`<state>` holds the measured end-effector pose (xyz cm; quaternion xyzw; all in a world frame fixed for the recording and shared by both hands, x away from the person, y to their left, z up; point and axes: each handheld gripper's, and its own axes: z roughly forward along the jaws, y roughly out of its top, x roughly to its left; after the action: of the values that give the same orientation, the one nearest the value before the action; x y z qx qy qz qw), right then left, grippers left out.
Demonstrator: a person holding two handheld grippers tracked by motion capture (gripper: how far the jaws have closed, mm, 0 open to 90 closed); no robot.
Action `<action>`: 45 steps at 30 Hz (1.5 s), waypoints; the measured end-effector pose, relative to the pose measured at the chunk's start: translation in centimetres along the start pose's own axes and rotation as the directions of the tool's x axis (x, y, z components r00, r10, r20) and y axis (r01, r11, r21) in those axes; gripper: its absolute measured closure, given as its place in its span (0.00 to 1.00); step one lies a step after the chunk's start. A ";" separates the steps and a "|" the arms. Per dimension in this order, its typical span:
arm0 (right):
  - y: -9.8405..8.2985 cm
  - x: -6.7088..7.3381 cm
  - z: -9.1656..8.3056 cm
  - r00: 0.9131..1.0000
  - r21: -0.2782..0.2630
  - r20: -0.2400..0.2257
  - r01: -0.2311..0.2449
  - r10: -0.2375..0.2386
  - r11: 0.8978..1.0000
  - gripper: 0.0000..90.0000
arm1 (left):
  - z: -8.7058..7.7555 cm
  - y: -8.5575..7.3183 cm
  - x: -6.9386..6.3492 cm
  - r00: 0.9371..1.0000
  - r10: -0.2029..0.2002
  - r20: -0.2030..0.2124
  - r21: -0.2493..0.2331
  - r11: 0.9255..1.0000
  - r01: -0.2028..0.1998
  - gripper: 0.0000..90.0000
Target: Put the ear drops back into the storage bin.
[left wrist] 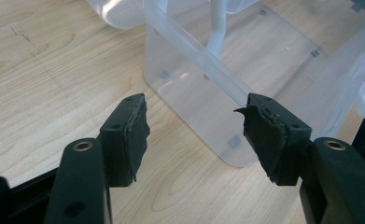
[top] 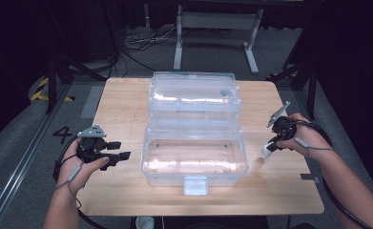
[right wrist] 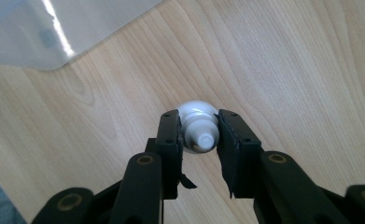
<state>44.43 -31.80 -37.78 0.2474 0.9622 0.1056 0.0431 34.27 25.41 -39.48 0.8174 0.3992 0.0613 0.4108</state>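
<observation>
Bottle handling is under way at a pale wooden table (top: 117,102), the largest thing in the high view. At its middle sits a clear plastic box (top: 193,160) with its lid thrown back.

Left gripper (top: 116,157) rests on the table just beside the box's left end. Its own view looks between its two spread black jaws, nothing between them, at a rounded corner of the box (left wrist: 194,102) a little beyond the fingertips.

Right gripper (top: 271,145) is well apart from the box's right end. From above, a small white bottle (top: 266,152) hangs from its tip, long axis tilted, lower end toward the table and the box. The right gripper (right wrist: 199,135) view adds what the high view cannot: the pads press on both sides of the white bottle (right wrist: 199,126), pinching it near its ribbed neck, with the narrow nozzle pointing back at the camera and the rounded body pointing away toward the tabletop.
</observation>
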 end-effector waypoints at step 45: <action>3.9 6.7 -9.6 0.980 -0.055 0.031 0.197 -0.196 0.979 0.79 | 0.2 0.2 0.1 1.000 0.001 0.004 0.000 1.000 -0.001 0.44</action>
<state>39.08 -26.90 -27.73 0.1511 0.9778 0.1254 0.0727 34.59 25.31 -39.48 0.8177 0.3978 0.0598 0.4117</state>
